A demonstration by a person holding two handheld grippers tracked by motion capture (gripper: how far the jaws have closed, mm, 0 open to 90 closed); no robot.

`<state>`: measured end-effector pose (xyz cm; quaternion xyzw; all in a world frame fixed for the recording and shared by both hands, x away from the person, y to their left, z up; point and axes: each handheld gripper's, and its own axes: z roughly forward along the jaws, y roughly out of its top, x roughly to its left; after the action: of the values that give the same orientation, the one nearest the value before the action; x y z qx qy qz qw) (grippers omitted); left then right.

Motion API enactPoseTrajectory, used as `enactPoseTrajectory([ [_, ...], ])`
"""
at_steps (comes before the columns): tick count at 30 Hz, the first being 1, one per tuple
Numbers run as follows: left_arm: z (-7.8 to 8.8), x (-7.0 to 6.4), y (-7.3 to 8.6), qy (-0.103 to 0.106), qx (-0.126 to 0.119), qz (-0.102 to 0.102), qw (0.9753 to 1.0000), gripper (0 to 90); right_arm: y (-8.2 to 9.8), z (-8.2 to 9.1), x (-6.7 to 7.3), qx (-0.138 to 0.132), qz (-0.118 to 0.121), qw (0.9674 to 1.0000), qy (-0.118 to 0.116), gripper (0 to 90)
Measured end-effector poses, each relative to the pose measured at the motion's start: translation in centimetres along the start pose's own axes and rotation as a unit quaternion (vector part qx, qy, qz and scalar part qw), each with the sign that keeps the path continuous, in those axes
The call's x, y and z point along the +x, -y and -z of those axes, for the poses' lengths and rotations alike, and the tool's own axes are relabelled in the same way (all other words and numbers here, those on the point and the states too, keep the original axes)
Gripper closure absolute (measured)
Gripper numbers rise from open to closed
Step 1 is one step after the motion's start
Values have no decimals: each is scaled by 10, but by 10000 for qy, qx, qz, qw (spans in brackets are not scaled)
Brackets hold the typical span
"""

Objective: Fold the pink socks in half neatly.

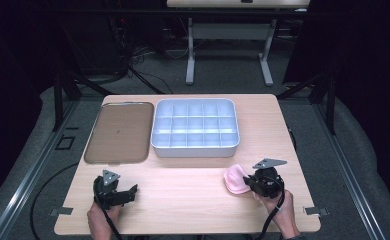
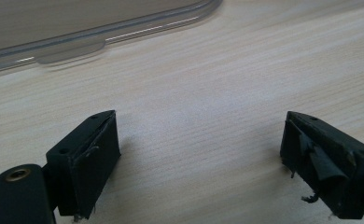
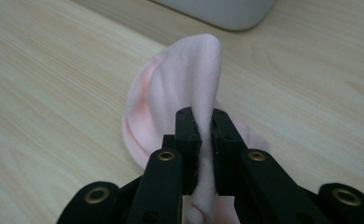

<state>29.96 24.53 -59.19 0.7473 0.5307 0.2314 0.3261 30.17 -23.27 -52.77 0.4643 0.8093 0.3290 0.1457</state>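
Observation:
A pink cloth (image 1: pixel 235 180) lies folded on the wooden table at the front right. My right gripper (image 1: pixel 250 182) is shut on its edge, and in the right gripper view the two black jaws pinch a raised fold of the pink cloth (image 3: pixel 185 88) between them, my right gripper (image 3: pixel 206 122) pointing toward the white box. My left gripper (image 1: pixel 128 192) rests at the front left of the table. Its jaws stand wide apart in the left gripper view, with only bare wood between them around my left gripper (image 2: pixel 199 154).
A white box (image 1: pixel 195 128) with several compartments stands at the middle back of the table (image 1: pixel 183 185). A brown tinted lid (image 1: pixel 117 132) lies flat to its left, its rim (image 2: pixel 101 37) just ahead of the left gripper. A second table stands beyond on the floor.

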Motion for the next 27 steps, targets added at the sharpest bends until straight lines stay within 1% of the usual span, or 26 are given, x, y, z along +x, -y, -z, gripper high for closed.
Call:
enactPoseTrajectory([
  [1, 0, 0, 0, 0, 0, 0, 10000, 116, 0, 0, 0, 0, 0, 10000, 0, 834],
  [2, 0, 0, 0, 0, -1, 1, 10000, 116, -6, 6, 6, -90, 63, 9999, -21, 834],
  [3, 0, 0, 0, 0, -1, 1, 10000, 116, -8, 8, 8, -150, 84, 9998, -24, 833],
  [5, 0, 0, 0, 1, 0, 0, 10000, 116, -14, 13, 15, -210, 169, 9996, -52, 833],
  [6, 0, 0, 0, 0, 0, 0, 10000, 116, -17, 16, 17, -216, 255, 9994, -80, 833],
  [7, 0, 0, 0, 0, 0, 0, 10000, 116, -20, 17, 21, -290, 255, 9992, -100, 832],
  [8, 0, 0, 0, 0, 0, 0, 10000, 116, -23, 20, 26, -329, 321, 9989, -104, 832],
  [9, 0, 0, 0, 0, 0, 0, 10000, 116, -23, 20, 26, -329, 321, 9989, -104, 832],
  [10, 0, 0, 0, 0, 0, 0, 10000, 116, -29, 23, 32, -382, 420, 9983, -134, 832],
  [12, 0, 0, 0, 0, 0, 1, 10000, 116, -34, 26, 39, -441, 463, 9978, -177, 832],
  [13, 0, 0, 0, 0, 1, 0, 10000, 116, -36, 27, 41, -453, 543, 9973, -185, 831],
  [14, 0, 0, 0, 0, 0, 0, 10000, 116, -39, 27, 44, -467, 559, 9972, -190, 831],
  [15, 0, 0, 0, 0, 0, 0, 10000, 116, -39, 27, 44, -467, 559, 9972, -190, 831],
  [16, 0, 0, 0, 0, 0, 0, 10000, 116, -43, 27, 50, -484, 607, 9967, -235, 831],
  [18, 0, 0, 0, 0, 0, 2, 10000, 116, -48, 26, 56, -498, 646, 9962, -302, 830],
  [19, 0, 0, 0, 0, 0, 2, 10000, 116, -48, 26, 56, -498, 646, 9962, -302, 830],
  [20, 0, 0, 0, 0, -1, 1, 10000, 116, -52, 23, 62, -538, 672, 9956, -357, 830],
  [23, 0, 0, 0, 0, -1, 0, 10000, 115, -58, 17, 73, -524, 717, 9950, -468, 828],
  [24, 0, 0, 0, 0, 0, 1, 10000, 116, -60, 14, 77, -462, 751, 9948, -507, 828],
  [25, 0, 0, 0, 0, 0, 1, 10000, 115, -60, 14, 77, -462, 751, 9948, -507, 828],
  [26, 0, 0, 0, 0, -1, 3, 10000, 116, -63, 5, 87, -461, 771, 9942, -584, 827],
  [27, 0, 0, 0, 1, 0, 1, 10000, 116, -65, 1, 90, -417, 826, 9940, -591, 827],
])
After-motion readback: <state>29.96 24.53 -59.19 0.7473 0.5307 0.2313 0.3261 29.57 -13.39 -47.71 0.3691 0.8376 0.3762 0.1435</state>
